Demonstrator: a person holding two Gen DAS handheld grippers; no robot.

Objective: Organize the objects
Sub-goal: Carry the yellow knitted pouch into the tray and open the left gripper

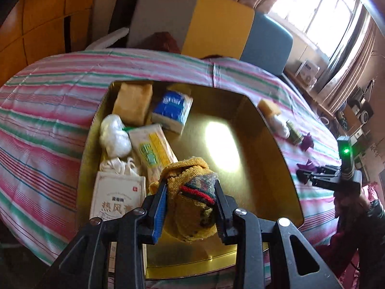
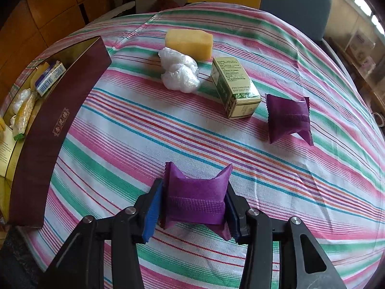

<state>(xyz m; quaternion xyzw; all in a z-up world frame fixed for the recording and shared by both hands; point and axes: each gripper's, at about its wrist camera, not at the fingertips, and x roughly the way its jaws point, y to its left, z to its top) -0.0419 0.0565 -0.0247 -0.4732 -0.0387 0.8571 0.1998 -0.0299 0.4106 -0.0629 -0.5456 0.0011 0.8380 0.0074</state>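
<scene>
The left gripper (image 1: 190,207) had its jaws clamped on a nubbly mustard knitted cloth (image 1: 192,192), bunched above the glossy gold-lined box (image 1: 264,149); inside lay paper packets along its left wall; the right gripper (image 2: 192,204) pinched a crinkle-edged purple foil sachet (image 2: 196,197) on the striped bedsheet (image 2: 144,125); beyond sat a yellow sponge block (image 2: 190,43), crumpled plastic (image 2: 179,72), a green carton (image 2: 234,86) and a second sachet (image 2: 287,118).

My own fingers (image 1: 157,207) hide the sides of the yellow cloth (image 1: 192,192). The white paper bag (image 1: 118,197) is partly behind my arm. In the right view, the box (image 2: 48,125) wall hides most items inside, and the picture's left edge cuts it.
</scene>
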